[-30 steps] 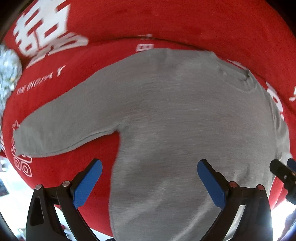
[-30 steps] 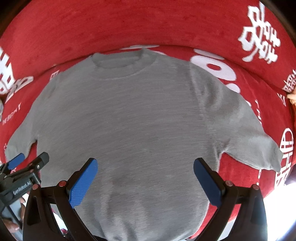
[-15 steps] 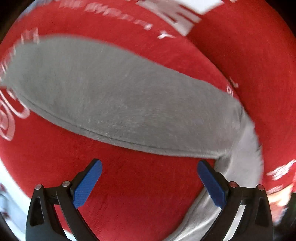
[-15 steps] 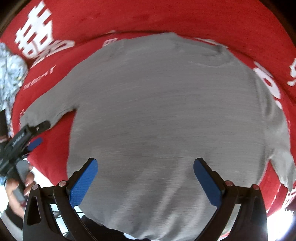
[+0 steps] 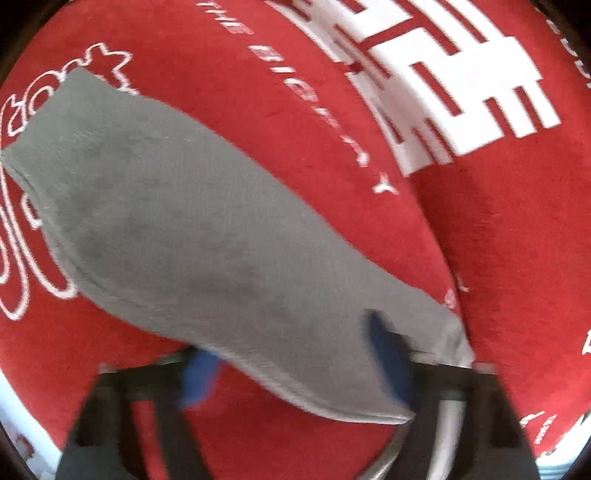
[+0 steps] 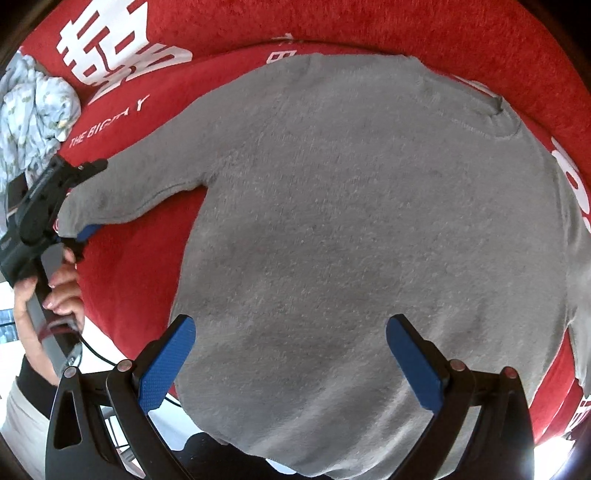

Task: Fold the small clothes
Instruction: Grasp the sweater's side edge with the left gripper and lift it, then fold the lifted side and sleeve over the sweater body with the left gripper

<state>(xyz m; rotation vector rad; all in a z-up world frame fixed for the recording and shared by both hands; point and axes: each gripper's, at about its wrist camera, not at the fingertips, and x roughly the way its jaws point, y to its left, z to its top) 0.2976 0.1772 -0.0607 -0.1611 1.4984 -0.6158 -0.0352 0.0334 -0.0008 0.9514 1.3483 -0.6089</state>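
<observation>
Grey sweater (image 6: 351, 221), white-printed red cloth (image 6: 406, 26)

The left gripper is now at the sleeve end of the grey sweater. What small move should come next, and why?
Probably finish closing the left gripper, whose jaws are closing with the sleeve cuff between them, then carry the sleeve across the flat sweater body. The right gripper hangs open over the hem, holding nothing.

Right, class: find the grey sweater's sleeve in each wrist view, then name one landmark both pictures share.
Left wrist view: the sleeve runs from upper left to lower right, its end between the closing left gripper.
Right wrist view: sleeve at middle left, reaching the left gripper.
Shared landmark: white lettering on the red cover.
</observation>
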